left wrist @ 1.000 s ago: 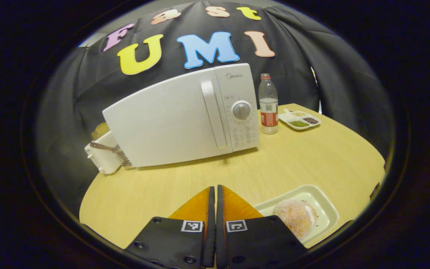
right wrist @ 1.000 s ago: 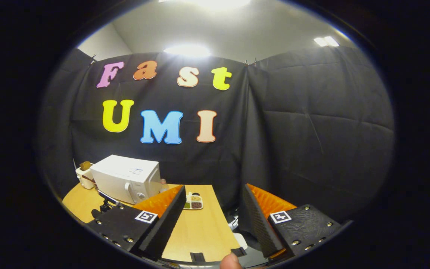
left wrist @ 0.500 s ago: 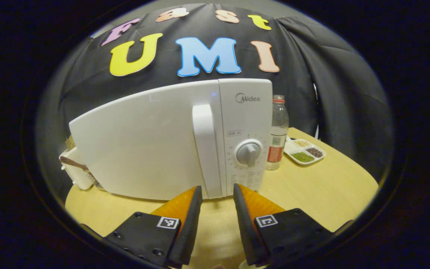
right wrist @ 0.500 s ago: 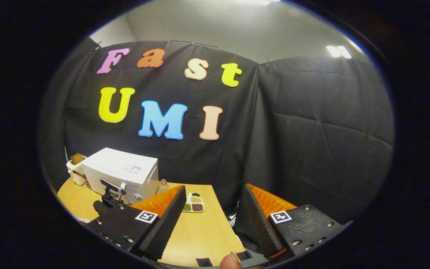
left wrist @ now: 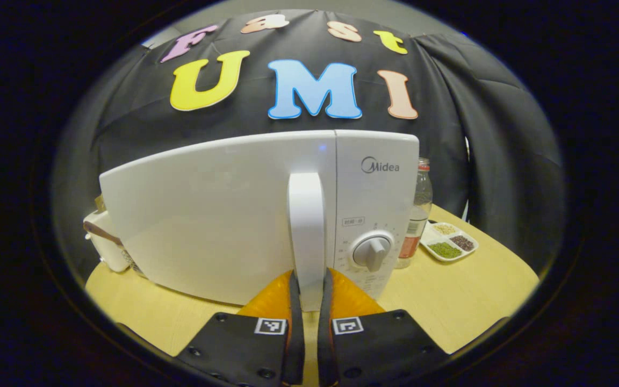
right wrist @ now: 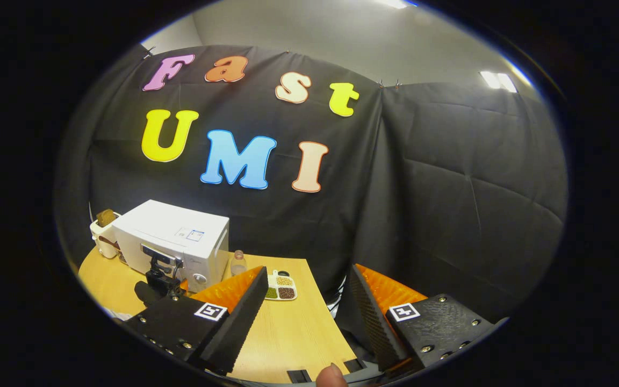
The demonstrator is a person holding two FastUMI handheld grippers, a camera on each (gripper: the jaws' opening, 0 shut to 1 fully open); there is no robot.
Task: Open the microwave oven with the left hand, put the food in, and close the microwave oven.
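A: The left tool (left wrist: 309, 293) pinches the door handle (left wrist: 306, 231) of the white microwave oven (left wrist: 223, 215), door closed, on the wooden table (left wrist: 465, 301).

B: From the right gripper view, the right tool (right wrist: 305, 301) hangs spread wide, well back. A water bottle (left wrist: 417, 215) and divided snack tray (left wrist: 449, 244) flank the oven.

Left gripper view faces the microwave (left wrist: 266, 215) front, close. Right gripper view looks from farther back, high; both share microwave (right wrist: 172, 242) and table (right wrist: 288, 333).
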